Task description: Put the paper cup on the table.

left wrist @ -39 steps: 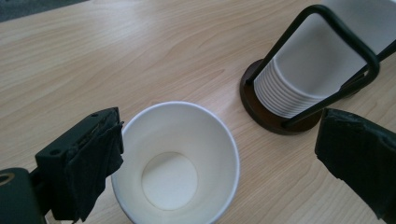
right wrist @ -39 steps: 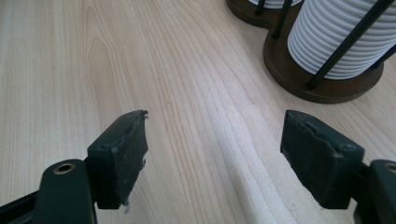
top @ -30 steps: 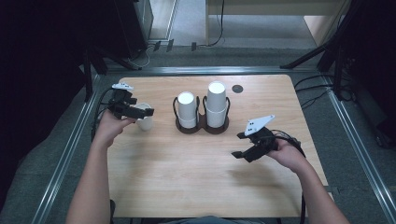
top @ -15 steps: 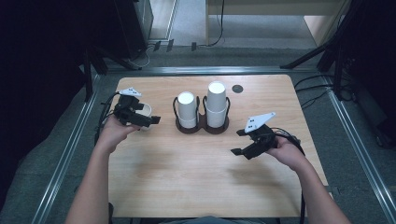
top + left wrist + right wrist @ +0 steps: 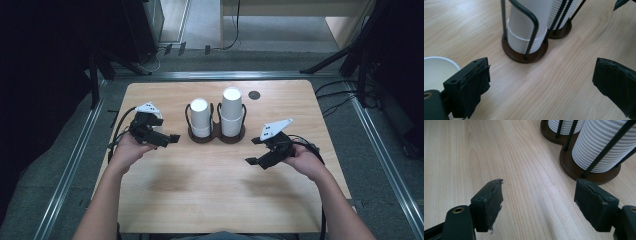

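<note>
Left gripper: jaws spread wide, nothing between them; a single white cup sits just outside one jaw, apart from the pads. Right gripper: jaws also wide apart, empty, over bare wood. Landmark: the double cup holder with two stacks of white cups. Left gripper is near its left side, right gripper near its right front. Open table lies in front of the holder to the near edge.

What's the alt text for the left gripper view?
Two open black gripper fingers frame a bare stretch of wooden table. Ahead stands a dark wire cup holder with stacks of white paper cups. A single white cup sits outside the near finger.
</note>
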